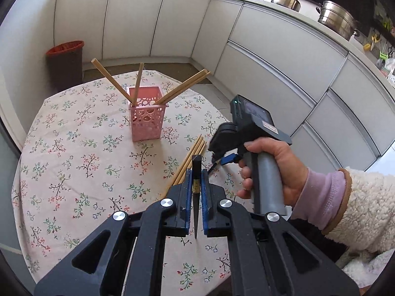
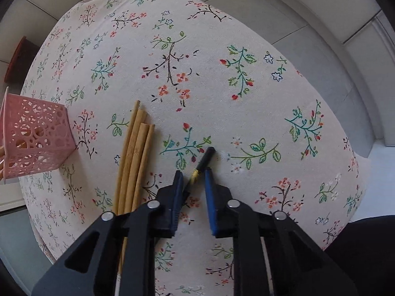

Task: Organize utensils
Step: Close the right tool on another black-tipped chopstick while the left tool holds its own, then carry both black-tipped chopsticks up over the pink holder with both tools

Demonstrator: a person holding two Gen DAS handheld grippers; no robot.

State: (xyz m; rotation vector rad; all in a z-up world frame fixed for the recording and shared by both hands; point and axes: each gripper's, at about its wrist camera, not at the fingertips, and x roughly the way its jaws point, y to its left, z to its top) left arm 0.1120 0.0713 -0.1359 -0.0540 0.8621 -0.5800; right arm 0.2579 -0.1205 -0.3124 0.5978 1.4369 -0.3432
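On the table point(image 1: 74, 153): a floral cloth is covering it, and a pink holder point(image 1: 148, 116) is standing toward the far side with four wooden chopsticks point(image 1: 137, 83) leaning out of it.
Left gripper point(image 1: 196, 192): it is clamping a black chopstick point(image 1: 196, 190) between its blue pads, blunt end pointing away from the camera, raised above the cloth.
Right gripper point(image 2: 193, 192): a person's hand point(image 1: 269, 170) is aiming it straight down; its jaws are standing around a second black chopstick point(image 2: 201, 166) lying on the cloth, pads looking just apart from it.
Loose bundle point(image 2: 134, 153): four wooden chopsticks are lying side by side between holder and right gripper.
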